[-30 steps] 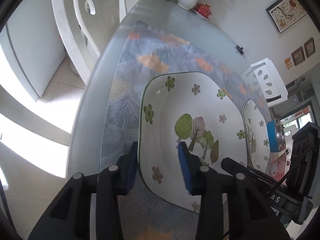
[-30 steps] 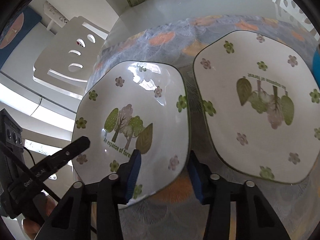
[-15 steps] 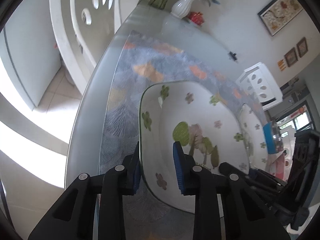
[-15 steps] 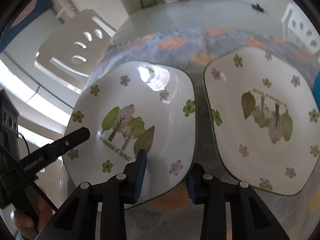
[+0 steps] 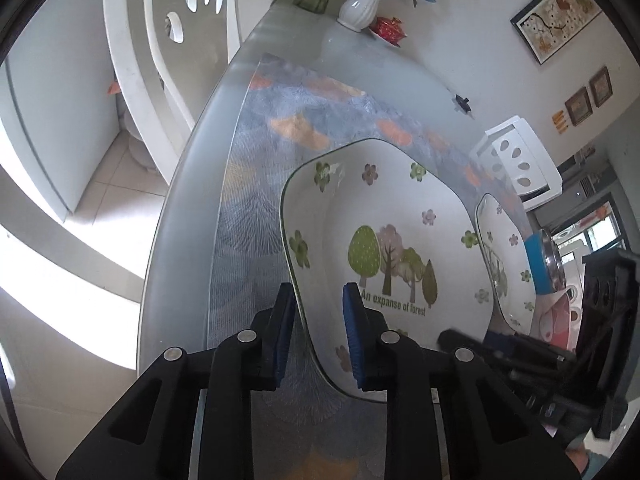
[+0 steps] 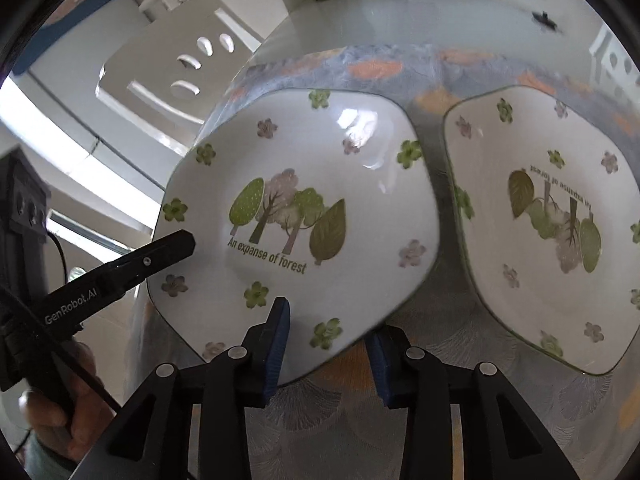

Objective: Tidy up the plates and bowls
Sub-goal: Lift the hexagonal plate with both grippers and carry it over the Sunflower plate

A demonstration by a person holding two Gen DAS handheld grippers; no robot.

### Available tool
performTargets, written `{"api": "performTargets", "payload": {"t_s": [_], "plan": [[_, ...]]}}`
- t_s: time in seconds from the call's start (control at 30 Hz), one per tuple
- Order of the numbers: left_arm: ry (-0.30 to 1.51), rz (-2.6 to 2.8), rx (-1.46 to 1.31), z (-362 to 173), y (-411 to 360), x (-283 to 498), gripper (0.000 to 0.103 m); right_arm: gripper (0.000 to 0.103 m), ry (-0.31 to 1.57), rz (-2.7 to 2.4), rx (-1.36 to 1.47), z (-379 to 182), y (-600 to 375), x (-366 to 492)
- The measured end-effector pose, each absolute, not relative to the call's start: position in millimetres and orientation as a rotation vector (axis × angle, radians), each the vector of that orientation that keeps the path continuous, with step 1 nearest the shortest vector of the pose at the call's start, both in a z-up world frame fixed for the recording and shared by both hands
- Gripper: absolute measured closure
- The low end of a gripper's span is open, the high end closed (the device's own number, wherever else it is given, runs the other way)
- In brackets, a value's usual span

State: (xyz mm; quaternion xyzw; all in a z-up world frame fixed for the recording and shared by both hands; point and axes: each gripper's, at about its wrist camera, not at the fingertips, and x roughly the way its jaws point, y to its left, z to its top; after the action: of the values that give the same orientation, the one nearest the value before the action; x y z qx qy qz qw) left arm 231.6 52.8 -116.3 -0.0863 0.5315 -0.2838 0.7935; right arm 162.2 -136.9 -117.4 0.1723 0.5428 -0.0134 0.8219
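Glass table (image 5: 192,184) under patterned cloth (image 5: 256,208). Near plate (image 6: 296,216) raised off cloth, tilted, left side high; caption reading toward cameras. Left gripper (image 5: 318,330) clamped on its left rim; right gripper (image 6: 326,346) straddling near rim, contact unclear. Second plate (image 6: 552,216) flat alongside, print reversed.

White cut-out chairs (image 5: 172,40) flank a glass table (image 5: 180,208); framed pictures (image 5: 556,20) hang.

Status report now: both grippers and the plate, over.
Left gripper and right gripper both astride rim of near plate, grip unconfirmed. Plate tilted, lifting off mat. Second plate flat alongside, close.
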Motion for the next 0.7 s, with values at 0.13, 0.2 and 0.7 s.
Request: {"api": "performTargets", "payload": {"t_s": [0.13, 0.2, 0.7], "plan": [[1.156, -0.618, -0.156, -118.3, 45.8, 233.6, 0.082, 0.067, 1.131, -0.084, 0.399, -115.6, -156.2, 168.7], [1.157, -0.611, -0.148, -118.8, 43.9, 233.6, 0.082, 0.067, 1.134, -0.065, 0.398, -116.1, -155.2, 173.4], [1.175, -0.553, -0.209, -122.1, 62.6, 248.2, 0.081, 0.064, 1.162, -0.12, 0.435, -113.5, -138.9, 155.0]]}}
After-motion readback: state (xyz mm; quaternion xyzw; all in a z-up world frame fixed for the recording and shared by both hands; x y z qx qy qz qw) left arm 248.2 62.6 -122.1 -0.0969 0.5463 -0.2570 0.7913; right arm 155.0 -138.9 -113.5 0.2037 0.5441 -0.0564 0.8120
